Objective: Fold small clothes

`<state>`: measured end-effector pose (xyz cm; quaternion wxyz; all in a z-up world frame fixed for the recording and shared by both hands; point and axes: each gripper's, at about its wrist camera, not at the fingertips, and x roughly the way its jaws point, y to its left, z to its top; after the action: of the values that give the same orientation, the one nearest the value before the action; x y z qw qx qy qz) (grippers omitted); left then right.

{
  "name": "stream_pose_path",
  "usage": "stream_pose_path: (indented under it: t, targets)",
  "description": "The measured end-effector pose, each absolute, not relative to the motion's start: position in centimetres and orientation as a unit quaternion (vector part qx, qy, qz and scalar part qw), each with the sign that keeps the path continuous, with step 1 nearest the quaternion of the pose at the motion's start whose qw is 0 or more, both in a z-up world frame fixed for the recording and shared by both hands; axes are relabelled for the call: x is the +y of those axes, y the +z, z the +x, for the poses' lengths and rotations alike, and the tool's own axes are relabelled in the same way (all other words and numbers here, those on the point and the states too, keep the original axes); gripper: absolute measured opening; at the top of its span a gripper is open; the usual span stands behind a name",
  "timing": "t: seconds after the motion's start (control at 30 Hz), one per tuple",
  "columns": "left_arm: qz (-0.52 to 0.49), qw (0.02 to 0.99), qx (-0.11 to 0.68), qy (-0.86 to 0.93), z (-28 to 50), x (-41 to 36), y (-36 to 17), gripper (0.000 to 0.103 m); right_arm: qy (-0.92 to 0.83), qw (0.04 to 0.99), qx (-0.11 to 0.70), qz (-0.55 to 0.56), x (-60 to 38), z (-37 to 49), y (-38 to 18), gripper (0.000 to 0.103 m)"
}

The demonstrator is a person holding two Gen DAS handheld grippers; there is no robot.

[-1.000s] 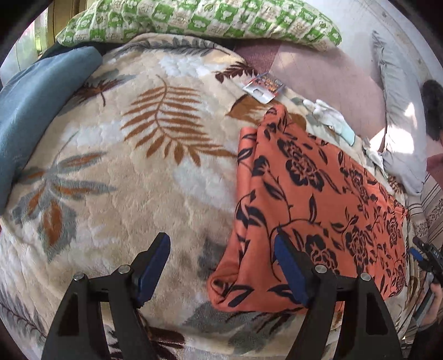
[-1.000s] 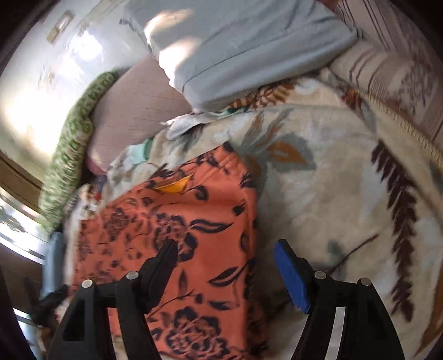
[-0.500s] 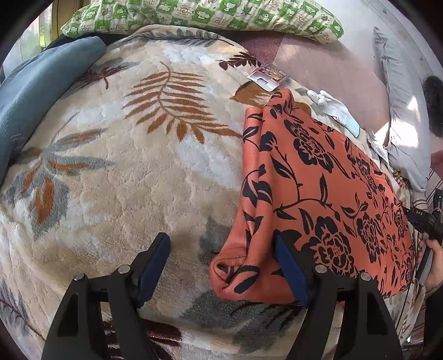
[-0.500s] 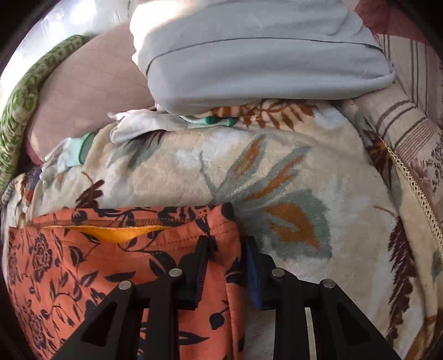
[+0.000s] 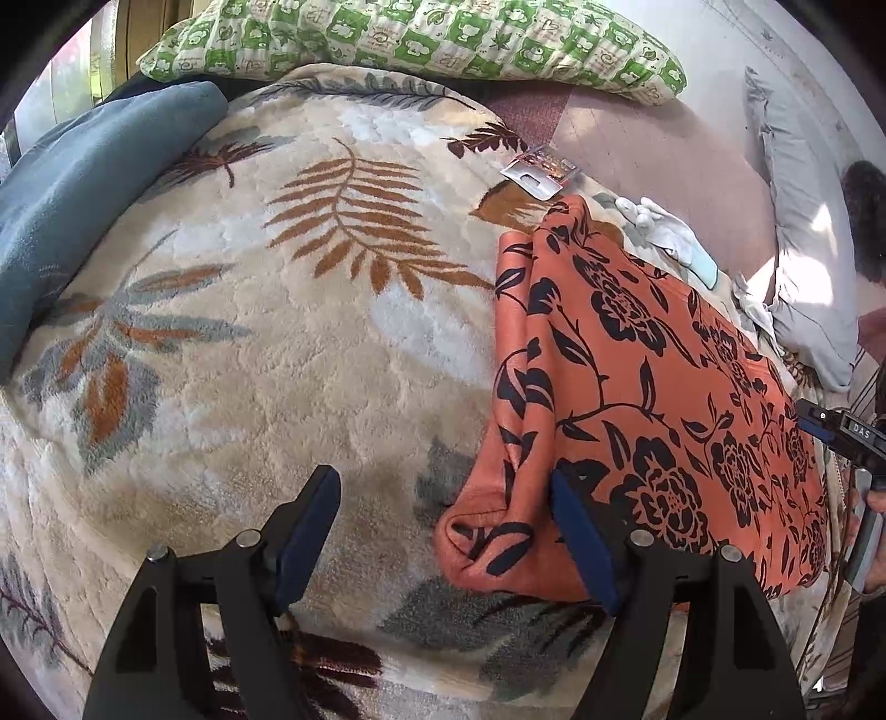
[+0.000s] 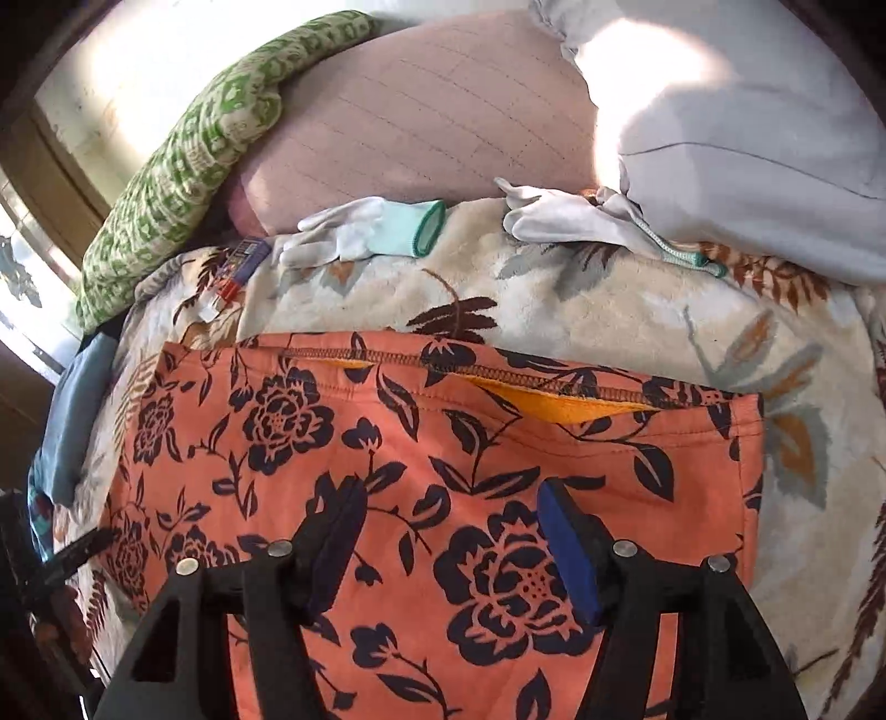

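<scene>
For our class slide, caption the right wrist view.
Open right gripper above an orange floral garment on a leaf-patterned blanket.

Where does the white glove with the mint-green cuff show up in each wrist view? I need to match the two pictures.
Left wrist: glove upper right, just past the far end of the orange floral garment.
Right wrist: glove upper centre-left, on the blanket beyond the garment's stitched waistband.
Shared landmark: green checked pillow, top in the left view, upper left in the right.
</scene>
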<state>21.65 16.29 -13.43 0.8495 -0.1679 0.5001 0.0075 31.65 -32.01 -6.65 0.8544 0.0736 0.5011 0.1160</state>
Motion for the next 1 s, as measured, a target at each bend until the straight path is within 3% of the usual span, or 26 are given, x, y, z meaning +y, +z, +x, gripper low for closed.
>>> stream_pose_path:
  t: [0.07,0.13,0.17,0.2,0.33,0.43,0.5,0.63,0.73,0.8,0.83,0.93,0.97,1.0]
  targets:
    - [-0.174,0.85,0.498,0.007,21.6,16.7,-13.4,0.078,0.122,0.851,0.507,0.069,-31.2,32.8,-7.6,0.062]
    - [-0.181,0.848,0.498,0.006,21.6,17.0,-13.6,0.078,0.11,0.849,0.512,0.072,-31.1,34.2,-8.1,0.05]
    - [-0.185,0.848,0.498,0.006,21.5,17.1,-13.6,0.078,0.102,0.847,0.516,0.084,-31.4,34.7,-8.4,0.033]
    - [-0.187,0.848,0.496,0.005,21.5,17.1,-13.6,0.078,0.091,0.847,0.516,0.092,-31.7,35.2,-8.6,0.024]
    - [-0.184,0.849,0.495,0.005,21.3,17.0,-13.7,0.078,0.024,0.859,0.511,0.024,-31.1,36.8,-10.0,0.02]
    - [-0.185,0.852,0.489,0.005,20.9,17.0,-13.0,0.078,-0.017,0.888,0.459,0.025,-31.2,36.1,-7.4,0.034]
    - [-0.186,0.856,0.482,0.003,20.7,17.1,-12.4,0.078,-0.012,0.897,0.435,0.074,-32.8,34.6,-5.5,0.068]
    - [-0.189,0.858,0.477,-0.002,20.7,17.0,-12.0,0.078,0.041,0.879,0.454,0.14,-34.8,31.7,-4.7,0.068]
    - [-0.186,0.856,0.482,-0.004,20.8,16.3,-12.2,0.078,0.07,0.836,0.518,0.168,-35.6,31.9,-8.1,0.068]
    - [-0.183,0.852,0.491,-0.009,20.9,15.7,-12.5,0.078,0.059,0.826,0.534,0.17,-36.5,33.3,-10.7,0.05]
    - [-0.178,0.851,0.493,-0.007,20.8,15.6,-12.5,0.078,0.045,0.832,0.516,0.196,-37.3,33.4,-10.2,0.05]
    - [-0.17,0.853,0.493,-0.009,20.6,15.5,-12.2,0.078,0.031,0.85,0.464,0.247,-38.3,32.2,-7.4,0.055]
    - [-0.171,0.853,0.493,-0.006,20.6,15.6,-12.2,0.078,0.056,0.854,0.456,0.245,-37.9,31.7,-6.8,0.062]
    - [-0.175,0.851,0.495,-0.004,20.7,15.6,-12.4,0.078,0.068,0.866,0.447,0.212,-37.4,31.4,-6.7,0.077]
